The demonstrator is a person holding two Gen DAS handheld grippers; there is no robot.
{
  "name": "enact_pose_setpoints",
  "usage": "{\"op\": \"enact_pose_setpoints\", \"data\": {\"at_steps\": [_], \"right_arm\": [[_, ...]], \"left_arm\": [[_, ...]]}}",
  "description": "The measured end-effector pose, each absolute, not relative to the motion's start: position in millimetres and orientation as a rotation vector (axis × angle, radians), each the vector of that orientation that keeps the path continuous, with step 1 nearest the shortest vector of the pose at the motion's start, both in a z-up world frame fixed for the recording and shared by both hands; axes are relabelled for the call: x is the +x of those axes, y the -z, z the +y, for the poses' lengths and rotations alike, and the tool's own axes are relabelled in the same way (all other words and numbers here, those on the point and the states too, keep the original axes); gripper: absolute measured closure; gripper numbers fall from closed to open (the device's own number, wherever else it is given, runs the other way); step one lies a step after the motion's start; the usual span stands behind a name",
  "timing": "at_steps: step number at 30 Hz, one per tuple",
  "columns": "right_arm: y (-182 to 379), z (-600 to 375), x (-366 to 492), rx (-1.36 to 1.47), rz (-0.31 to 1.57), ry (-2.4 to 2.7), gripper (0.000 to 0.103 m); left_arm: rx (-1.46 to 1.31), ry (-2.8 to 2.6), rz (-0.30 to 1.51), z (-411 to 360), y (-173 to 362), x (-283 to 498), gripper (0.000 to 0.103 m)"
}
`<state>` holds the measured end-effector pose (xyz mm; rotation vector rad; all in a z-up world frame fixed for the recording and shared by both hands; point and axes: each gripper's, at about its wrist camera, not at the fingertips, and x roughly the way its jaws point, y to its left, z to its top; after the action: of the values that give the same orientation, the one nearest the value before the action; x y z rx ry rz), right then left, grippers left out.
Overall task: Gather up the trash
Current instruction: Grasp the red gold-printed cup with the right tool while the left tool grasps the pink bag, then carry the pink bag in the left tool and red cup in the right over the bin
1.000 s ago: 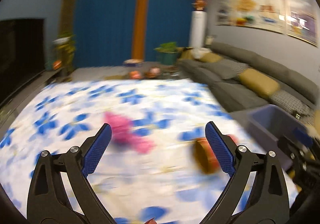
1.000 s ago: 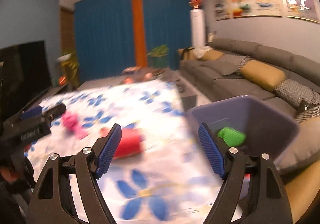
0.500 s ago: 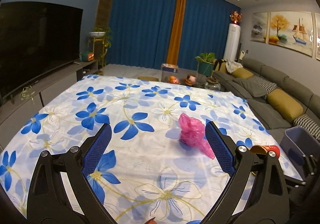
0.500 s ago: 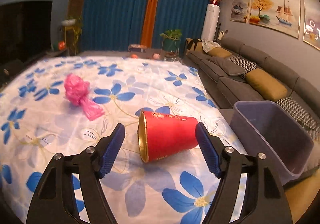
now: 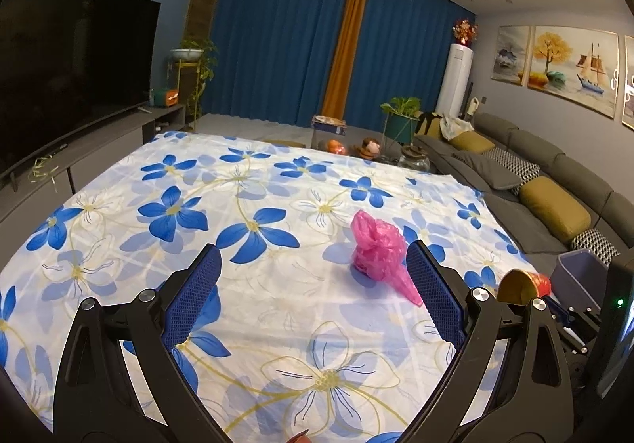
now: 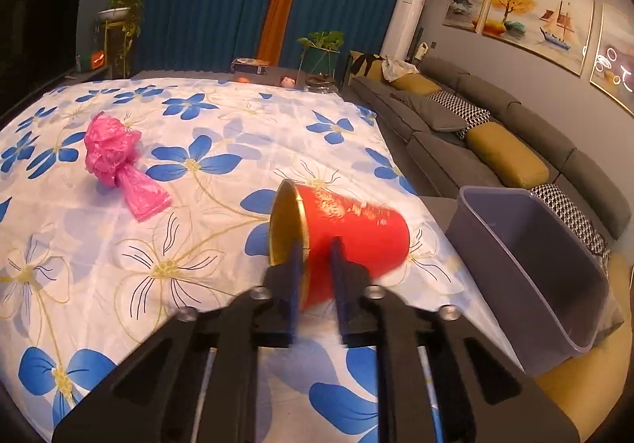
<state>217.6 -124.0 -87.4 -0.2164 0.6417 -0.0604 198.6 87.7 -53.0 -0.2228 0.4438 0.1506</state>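
Table [image 5: 119,229] under a white cloth with blue flowers fills both views – living room behind it. Blue curtains [image 5: 277,46] with an orange strip on the far wall, TV [image 5: 67,74] on a low grey console along the left, potted plants by the curtains, white tower unit [image 5: 455,80] in the corner. Grey sofa [image 6: 475,118] with mustard and patterned cushions runs down the right wall, paintings [image 6: 527,19] above it.

Red cup [image 6: 348,233] lies on its side near the table's right edge, gold mouth facing left. Right gripper [image 6: 315,256] has its jaws pinched together on the cup's rim – one finger inside the mouth, the other on the outer wall, both a bit blurred. In the left view the cup [image 5: 523,286] shows just past the left gripper's right finger.

Pink bag [image 5: 378,251], crumpled and knotted, lies on the cloth mid-table, well apart from the cup; its tail points toward the camera. Left gripper [image 5: 313,284] hangs over the cloth with jaws wide apart, nothing between them; the bag sits just ahead of its right finger.

Grey bin [image 6: 531,264] stands off the table's right edge, beside the cup, tilted in view. Nothing lies between cup and bin.
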Motion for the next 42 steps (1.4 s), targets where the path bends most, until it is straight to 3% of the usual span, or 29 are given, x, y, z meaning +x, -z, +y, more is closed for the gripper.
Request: {"op": "enact_pose_setpoints", "data": {"at_steps": [28, 34, 39, 42], "right_arm": [[41, -195, 209, 0.049, 0.475, -0.012, 0.099], [46, -197, 211, 0.060, 0.483, -0.019, 0.099], [45, -199, 213, 0.070, 0.483, -0.025, 0.099], [44, -199, 213, 0.074, 0.483, -0.032, 0.099]], "left_arm": [[-0.127, -0.071, 0.594, 44, 71, 279, 0.013], [-0.131, -0.040, 0.669, 42, 86, 303, 0.034], [-0.133, -0.008, 0.730, 43, 97, 318, 0.061], [-0.153, 0.027, 0.744, 44, 101, 320, 0.072]]}}
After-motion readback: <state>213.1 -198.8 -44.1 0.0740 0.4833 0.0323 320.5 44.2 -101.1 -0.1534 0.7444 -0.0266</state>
